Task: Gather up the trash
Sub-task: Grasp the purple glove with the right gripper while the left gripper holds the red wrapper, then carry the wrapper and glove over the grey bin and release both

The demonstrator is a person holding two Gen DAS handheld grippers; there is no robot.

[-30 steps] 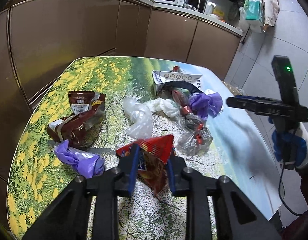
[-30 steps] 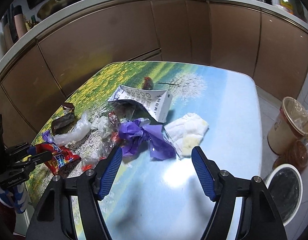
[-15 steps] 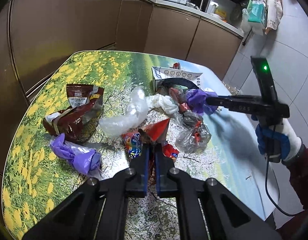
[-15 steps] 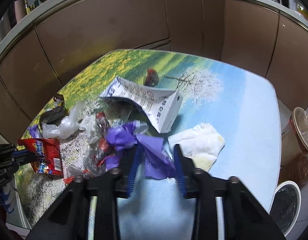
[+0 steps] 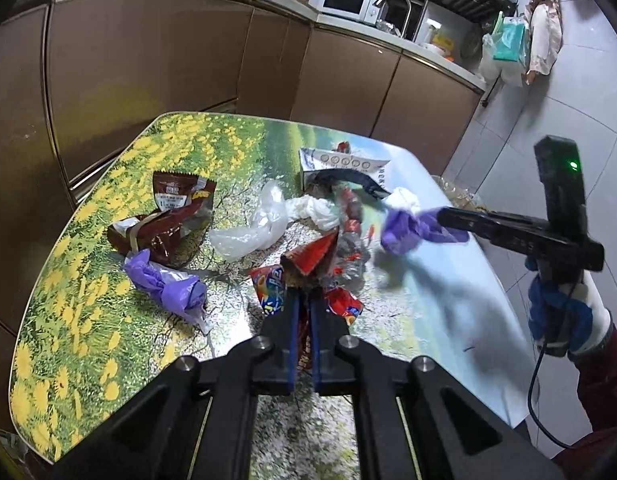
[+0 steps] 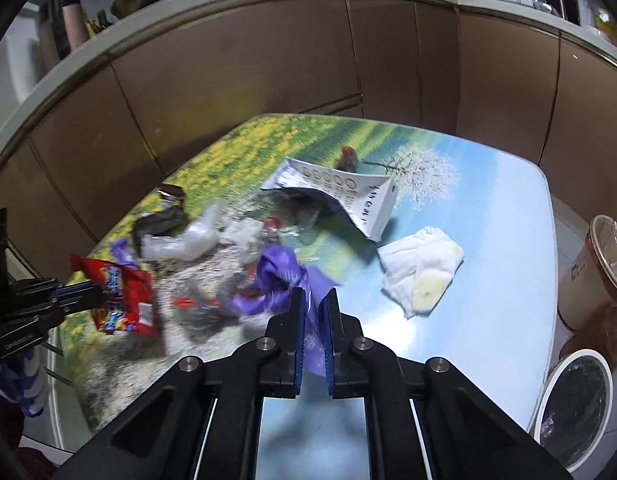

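Note:
My left gripper [image 5: 302, 300] is shut on a red snack wrapper [image 5: 308, 256] and holds it above the table; the wrapper also shows in the right wrist view [image 6: 120, 300]. My right gripper [image 6: 313, 300] is shut on a purple plastic bag [image 6: 276, 280], lifted off the table; in the left wrist view the purple bag [image 5: 408, 232] hangs from the right gripper [image 5: 444, 216]. Loose trash lies on the flower-print table [image 5: 88, 280]: a brown wrapper [image 5: 164, 224], a second purple bag [image 5: 164, 284], a clear bag [image 5: 252, 228], a white box [image 6: 348, 196], a crumpled tissue [image 6: 420, 268].
Brown cabinets [image 5: 148, 68] stand behind the table. A white-rimmed bin [image 6: 576, 404] with a black liner and a paper cup [image 6: 596, 264] stand on the floor right of the table. A small red item [image 6: 348, 158] lies behind the white box.
Both grippers closed: the left on the red wrapper, the right on the purple bag. Both have lifted their items off the table.

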